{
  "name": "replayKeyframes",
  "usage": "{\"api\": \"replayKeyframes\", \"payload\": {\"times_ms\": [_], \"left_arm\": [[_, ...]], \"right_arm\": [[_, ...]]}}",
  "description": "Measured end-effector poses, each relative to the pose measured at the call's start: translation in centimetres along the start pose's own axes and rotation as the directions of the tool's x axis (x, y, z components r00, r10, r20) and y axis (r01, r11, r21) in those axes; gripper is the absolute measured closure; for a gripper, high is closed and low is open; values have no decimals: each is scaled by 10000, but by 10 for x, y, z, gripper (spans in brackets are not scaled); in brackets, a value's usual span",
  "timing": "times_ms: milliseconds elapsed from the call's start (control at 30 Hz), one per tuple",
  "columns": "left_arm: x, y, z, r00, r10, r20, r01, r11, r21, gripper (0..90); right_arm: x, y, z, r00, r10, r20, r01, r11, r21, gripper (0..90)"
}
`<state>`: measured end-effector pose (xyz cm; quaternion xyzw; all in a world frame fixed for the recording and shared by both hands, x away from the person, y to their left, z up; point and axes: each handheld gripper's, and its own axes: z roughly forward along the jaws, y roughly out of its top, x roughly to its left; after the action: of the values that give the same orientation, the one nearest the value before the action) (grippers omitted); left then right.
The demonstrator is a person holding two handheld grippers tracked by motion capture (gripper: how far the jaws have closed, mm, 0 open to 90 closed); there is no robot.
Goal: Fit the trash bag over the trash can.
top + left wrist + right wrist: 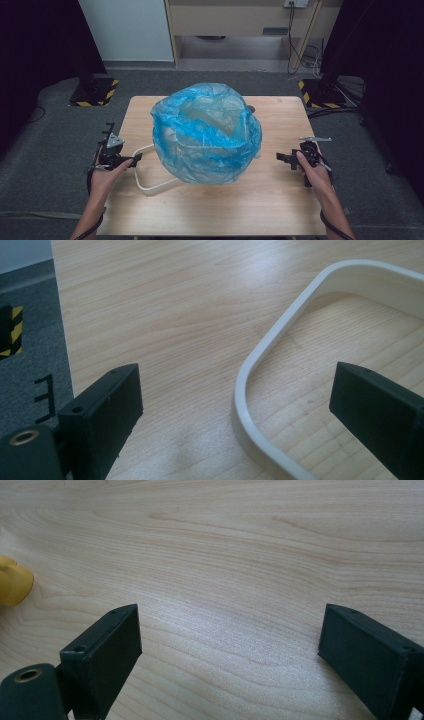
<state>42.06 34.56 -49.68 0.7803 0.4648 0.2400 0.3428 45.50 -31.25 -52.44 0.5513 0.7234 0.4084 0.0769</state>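
Black tool [235,405] jaws straddle smooth white hoop [280,340]

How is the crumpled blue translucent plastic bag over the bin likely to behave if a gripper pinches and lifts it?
The blue translucent plastic bag looks thin and creased, so it would probably fold floppily rather than hold shape. It seems light for its bulk, since it billows. Its glossy film may slip between pads.
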Motion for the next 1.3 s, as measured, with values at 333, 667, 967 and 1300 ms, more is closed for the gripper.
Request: {"api": "replayKeyframes", "payload": {"times_ms": [333,667,967,1300], "left_arm": [[4,-3,7,9999,-158,47,157,9998,91,97],[0,4,26,9990,217,393,-247,9966,788,314],[0,-1,35,9984,216,517,-277,9924,1203,602],[-3,-3,34,9984,296,489,-351,9927,1156,798]], "right_arm": [[1,-6,4,9989,-446,132,447,9990,-33,103],[0,-14,4,9930,-1168,156,1174,9920,-464,101],[0,-15,4,9934,-1145,87,1148,9920,-528,101],[0,-16,3,9933,-1154,50,1155,9914,-620,101]]}}
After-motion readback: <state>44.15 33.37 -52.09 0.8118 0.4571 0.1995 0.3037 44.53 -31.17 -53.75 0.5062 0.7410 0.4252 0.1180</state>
